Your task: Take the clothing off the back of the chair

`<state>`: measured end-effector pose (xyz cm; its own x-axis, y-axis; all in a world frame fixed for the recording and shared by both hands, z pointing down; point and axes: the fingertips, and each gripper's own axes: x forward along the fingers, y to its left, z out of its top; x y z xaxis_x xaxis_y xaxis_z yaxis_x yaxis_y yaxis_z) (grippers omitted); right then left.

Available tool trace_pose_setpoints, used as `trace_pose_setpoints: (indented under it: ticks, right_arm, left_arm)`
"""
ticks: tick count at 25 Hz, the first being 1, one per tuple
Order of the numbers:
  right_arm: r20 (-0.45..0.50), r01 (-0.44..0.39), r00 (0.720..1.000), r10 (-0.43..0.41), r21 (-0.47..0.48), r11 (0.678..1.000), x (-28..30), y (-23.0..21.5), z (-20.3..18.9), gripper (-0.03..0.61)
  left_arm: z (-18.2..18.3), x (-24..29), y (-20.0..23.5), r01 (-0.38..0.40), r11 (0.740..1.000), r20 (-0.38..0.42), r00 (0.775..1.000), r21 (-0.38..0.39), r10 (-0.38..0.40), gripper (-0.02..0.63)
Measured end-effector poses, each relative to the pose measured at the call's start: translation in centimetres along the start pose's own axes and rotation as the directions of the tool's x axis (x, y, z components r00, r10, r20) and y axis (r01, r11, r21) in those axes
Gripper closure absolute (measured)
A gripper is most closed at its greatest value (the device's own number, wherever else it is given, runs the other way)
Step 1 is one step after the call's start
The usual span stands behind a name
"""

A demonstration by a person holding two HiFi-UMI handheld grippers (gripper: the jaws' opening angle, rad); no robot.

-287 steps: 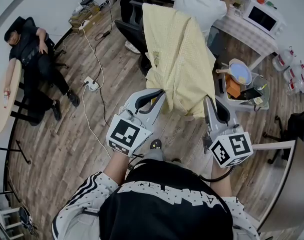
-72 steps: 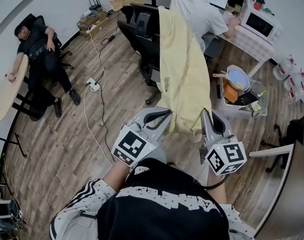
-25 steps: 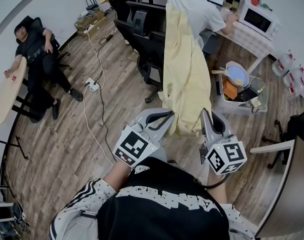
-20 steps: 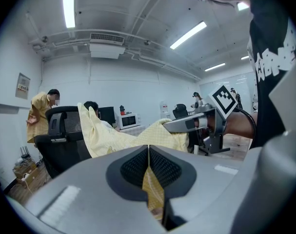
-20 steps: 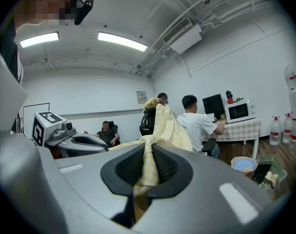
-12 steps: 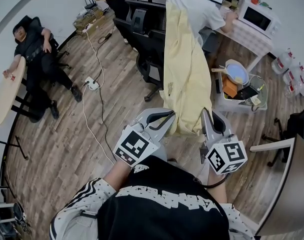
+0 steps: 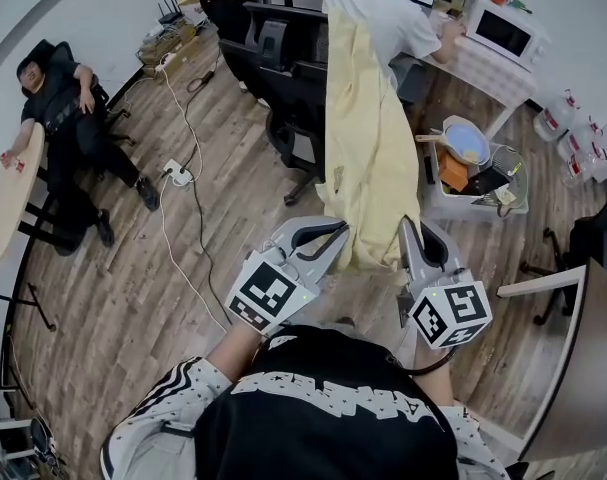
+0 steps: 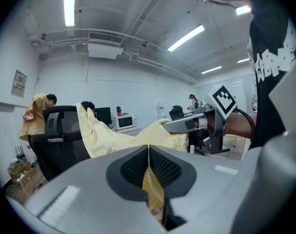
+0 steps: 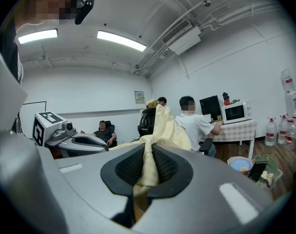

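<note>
Clothing [image 7: 368,148] is clamped in left hand-held gripper [image 7: 340,231] and right hand-held gripper [image 7: 408,227].

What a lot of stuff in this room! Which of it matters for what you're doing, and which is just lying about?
Part of the job:
yellow garment
black chair
left gripper and right gripper, both clamped on the yellow garment

Just lying about:
microwave
water jugs
power strip
blue basin
</note>
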<state>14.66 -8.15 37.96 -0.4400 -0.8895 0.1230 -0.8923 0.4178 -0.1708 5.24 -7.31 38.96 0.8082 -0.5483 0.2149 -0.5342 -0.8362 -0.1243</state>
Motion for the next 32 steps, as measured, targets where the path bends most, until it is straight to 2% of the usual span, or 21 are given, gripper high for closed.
trace_pose_setpoints:
  ticks: [22,24,28,32]
  right_arm:
    - [0.019,0.042,0.999,-0.043,0.006,0.999,-1.0,4.1,1.5,0.543]
    - [0.016,0.046,0.999,-0.046,0.006,0.999,-1.1,4.3,1.5,0.543]
    - [0.017,0.052,0.999,-0.052,0.01,0.999,-1.0,4.4,1.4,0.543]
    - [0.004,0.053,0.999,-0.053,0.014,0.998,-1.0,4.5,1.1,0.543]
  left_arm:
    - [1.7,-4.2,0.3,0.054,0.998,0.0,0.999,0.031,-0.054,0.604]
    - [1.8,-4.4,0.2,0.068,0.998,0.011,0.998,0.016,-0.068,0.604]
    - [1.7,-4.7,0.5,0.087,0.994,0.05,0.995,-0.069,-0.084,0.604]
    - [1.4,-4.7,0.7,0.082,0.995,0.039,0.996,-0.063,-0.08,0.604]
